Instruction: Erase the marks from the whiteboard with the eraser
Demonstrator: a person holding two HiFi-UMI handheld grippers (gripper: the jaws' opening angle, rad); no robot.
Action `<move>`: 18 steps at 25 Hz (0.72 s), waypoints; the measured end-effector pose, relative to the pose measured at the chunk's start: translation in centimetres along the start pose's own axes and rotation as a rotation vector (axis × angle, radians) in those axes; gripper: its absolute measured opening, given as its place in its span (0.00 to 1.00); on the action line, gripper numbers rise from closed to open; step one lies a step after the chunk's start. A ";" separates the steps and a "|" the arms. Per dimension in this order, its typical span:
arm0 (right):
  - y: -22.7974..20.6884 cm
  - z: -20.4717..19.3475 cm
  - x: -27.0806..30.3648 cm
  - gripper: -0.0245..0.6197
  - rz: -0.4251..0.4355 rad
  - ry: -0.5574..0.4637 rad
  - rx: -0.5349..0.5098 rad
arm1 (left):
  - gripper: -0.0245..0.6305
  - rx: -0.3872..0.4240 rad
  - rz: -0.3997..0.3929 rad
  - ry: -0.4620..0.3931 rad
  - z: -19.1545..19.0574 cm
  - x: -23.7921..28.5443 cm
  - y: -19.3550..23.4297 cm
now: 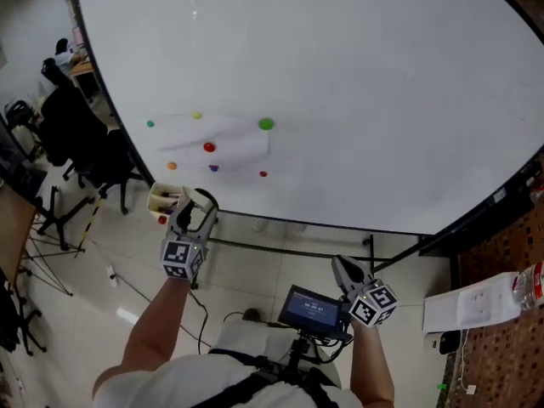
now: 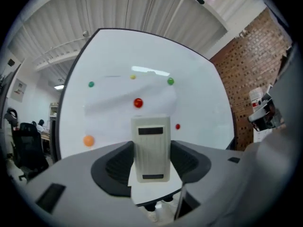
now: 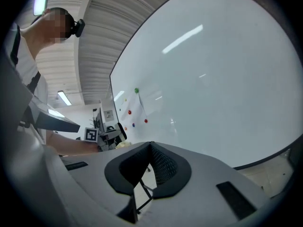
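Left gripper [image 2: 151, 151] clamps eraser [image 2: 151, 138], pointed at whiteboard [image 2: 203, 108].

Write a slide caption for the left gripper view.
Left gripper clamps the eraser upright, facing a whiteboard scattered with coloured dots.

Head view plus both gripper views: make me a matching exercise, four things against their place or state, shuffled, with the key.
Things:
1 eraser
2 right gripper
3 green dot
4 bottle

Places or states:
A at the head view's right edge, off the board
B clamped in the left gripper
C on the whiteboard
D jaws together, nothing between them

Pairs: 1-B, 2-D, 3-C, 4-A.
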State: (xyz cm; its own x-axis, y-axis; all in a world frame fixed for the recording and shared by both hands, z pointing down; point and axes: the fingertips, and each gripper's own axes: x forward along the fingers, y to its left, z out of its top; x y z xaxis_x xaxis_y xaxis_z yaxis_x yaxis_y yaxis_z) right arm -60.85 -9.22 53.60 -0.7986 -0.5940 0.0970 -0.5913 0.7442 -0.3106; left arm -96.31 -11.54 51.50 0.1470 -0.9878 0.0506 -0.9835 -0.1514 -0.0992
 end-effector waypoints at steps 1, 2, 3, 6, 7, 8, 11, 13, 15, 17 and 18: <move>-0.8 1.0 -1.8 0.07 -0.021 -0.017 -0.004 | 0.46 -0.008 -0.047 0.007 0.2 0.7 -3.0; -1.7 2.0 -3.9 0.07 -0.043 -0.035 -0.004 | 0.46 -0.015 -0.094 0.016 0.4 1.3 -6.2; -2.7 2.7 -6.1 0.07 -0.064 -0.053 -0.003 | 0.46 -0.022 -0.138 0.022 0.5 1.8 -9.6; -5.4 4.1 -13.1 0.07 -0.117 -0.105 0.002 | 0.46 -0.032 -0.257 0.032 1.1 2.3 -19.2; -6.1 4.5 -15.3 0.07 -0.132 -0.119 -0.002 | 0.46 -0.031 -0.292 0.030 1.5 2.3 -22.1; -6.6 4.9 -17.5 0.07 -0.143 -0.131 -0.007 | 0.46 -0.030 -0.323 0.028 2.0 2.3 -24.9; -8.4 6.3 -24.1 0.07 -0.170 -0.155 -0.034 | 0.46 -0.028 -0.398 0.014 3.6 1.6 -33.2; -10.1 7.4 -28.7 0.07 -0.188 -0.172 -0.058 | 0.46 -0.021 -0.439 -0.001 4.9 1.0 -38.9; -11.6 8.6 -33.4 0.07 -0.205 -0.199 -0.080 | 0.46 -0.018 -0.472 -0.017 6.2 0.3 -44.3; -12.8 9.7 -37.6 0.07 -0.220 -0.233 -0.096 | 0.46 -0.020 -0.497 -0.033 7.2 -0.6 -49.0; -13.2 10.2 -39.5 0.07 -0.225 -0.251 -0.100 | 0.46 -0.023 -0.507 -0.040 7.6 -1.0 -51.0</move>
State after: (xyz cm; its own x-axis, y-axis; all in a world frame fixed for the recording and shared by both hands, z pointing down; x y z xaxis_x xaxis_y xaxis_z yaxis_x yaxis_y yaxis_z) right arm -20.32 1.32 44.23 -0.6020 -0.7937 -0.0868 -0.7672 0.6052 -0.2124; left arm -45.49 -3.05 48.96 0.6096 -0.7912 0.0489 -0.7896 -0.6115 -0.0504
